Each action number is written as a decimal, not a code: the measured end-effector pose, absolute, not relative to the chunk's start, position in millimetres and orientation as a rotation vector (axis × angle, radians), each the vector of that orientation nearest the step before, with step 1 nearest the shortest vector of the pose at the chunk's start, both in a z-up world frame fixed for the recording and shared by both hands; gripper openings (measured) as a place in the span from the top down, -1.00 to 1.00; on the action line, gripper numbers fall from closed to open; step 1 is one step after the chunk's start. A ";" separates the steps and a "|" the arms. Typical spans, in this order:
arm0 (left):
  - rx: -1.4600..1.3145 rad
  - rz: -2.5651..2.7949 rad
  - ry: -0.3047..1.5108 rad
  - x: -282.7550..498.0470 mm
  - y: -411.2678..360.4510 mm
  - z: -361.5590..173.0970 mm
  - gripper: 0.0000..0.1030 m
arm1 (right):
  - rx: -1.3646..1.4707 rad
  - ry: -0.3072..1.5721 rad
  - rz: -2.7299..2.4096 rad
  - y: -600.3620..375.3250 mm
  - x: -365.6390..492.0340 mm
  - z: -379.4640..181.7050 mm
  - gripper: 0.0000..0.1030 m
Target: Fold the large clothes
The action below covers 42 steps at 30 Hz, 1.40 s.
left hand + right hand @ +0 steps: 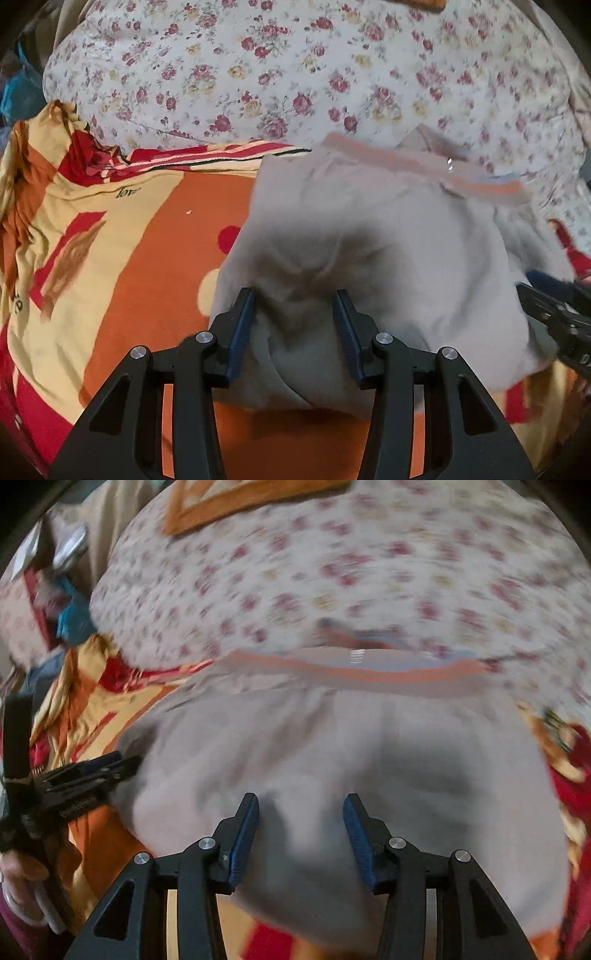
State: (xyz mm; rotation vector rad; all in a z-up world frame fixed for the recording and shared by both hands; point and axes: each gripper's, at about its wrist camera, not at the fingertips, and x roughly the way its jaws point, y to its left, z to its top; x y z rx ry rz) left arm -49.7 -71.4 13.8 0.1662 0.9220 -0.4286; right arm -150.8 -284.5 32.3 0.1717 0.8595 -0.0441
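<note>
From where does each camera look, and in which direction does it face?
Left wrist view: sits on the left gripper, looks down over the grey garment toward the floral quilt; its own open fingers show.
Right wrist view: sits on the right gripper, looks down at the same garment; its open fingers and a hand show.
Shared: garment, quilt, orange sheet, and each view sees the other gripper at its edge.
</note>
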 end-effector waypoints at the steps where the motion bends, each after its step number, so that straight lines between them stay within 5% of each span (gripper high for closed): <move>1: 0.173 -0.425 0.917 -49.0 -72.5 13.1 0.16 | 0.142 0.865 -0.041 -276.7 -139.5 27.6 0.11; 12: 0.184 -0.432 0.924 -44.5 -75.5 10.6 0.15 | 0.130 0.920 -0.212 -302.2 -67.3 -5.4 0.11; 20: 0.175 -0.428 0.929 -45.9 -74.6 10.3 0.14 | 0.195 0.860 -0.240 -327.9 -118.9 24.4 0.06; 23: 0.172 -0.427 0.931 -46.0 -74.7 9.6 0.13 | 0.164 0.861 -0.310 -343.6 -136.4 20.5 -0.20; 34: 0.174 -0.430 0.931 -45.7 -73.7 8.8 0.10 | 0.093 0.857 -0.333 -339.0 -180.4 28.5 -0.19; 42: 0.140 -0.464 0.960 -42.3 -69.3 10.9 0.05 | 0.136 0.919 -0.357 -369.8 -197.6 8.1 -0.38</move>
